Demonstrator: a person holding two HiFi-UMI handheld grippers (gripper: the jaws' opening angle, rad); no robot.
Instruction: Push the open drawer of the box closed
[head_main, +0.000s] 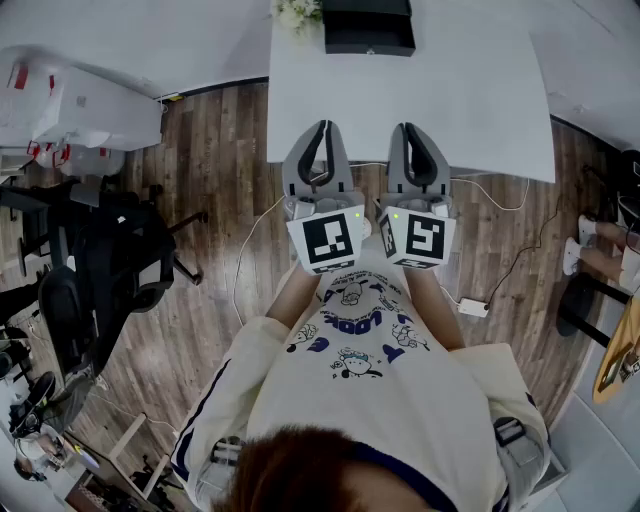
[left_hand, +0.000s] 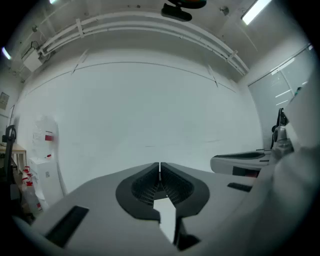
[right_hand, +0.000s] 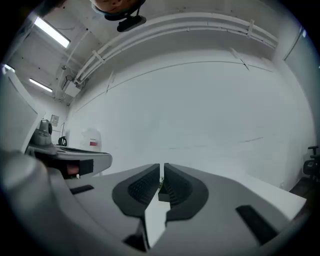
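Observation:
The black box (head_main: 367, 27) stands at the far edge of the white table (head_main: 480, 90), its drawer front facing me and partly cut off by the top of the head view. Both grippers hover side by side above the table's near edge, well short of the box. The left gripper (head_main: 324, 126) (left_hand: 160, 164) is shut with nothing in it. The right gripper (head_main: 410, 128) (right_hand: 162, 165) is also shut and empty. In the right gripper view a dark sliver of the box (right_hand: 163, 193) shows low between the jaws.
A small bunch of white flowers (head_main: 297, 13) sits just left of the box. Black office chairs (head_main: 115, 262) stand on the wooden floor at the left. White cables and a power adapter (head_main: 472, 307) lie on the floor at the right.

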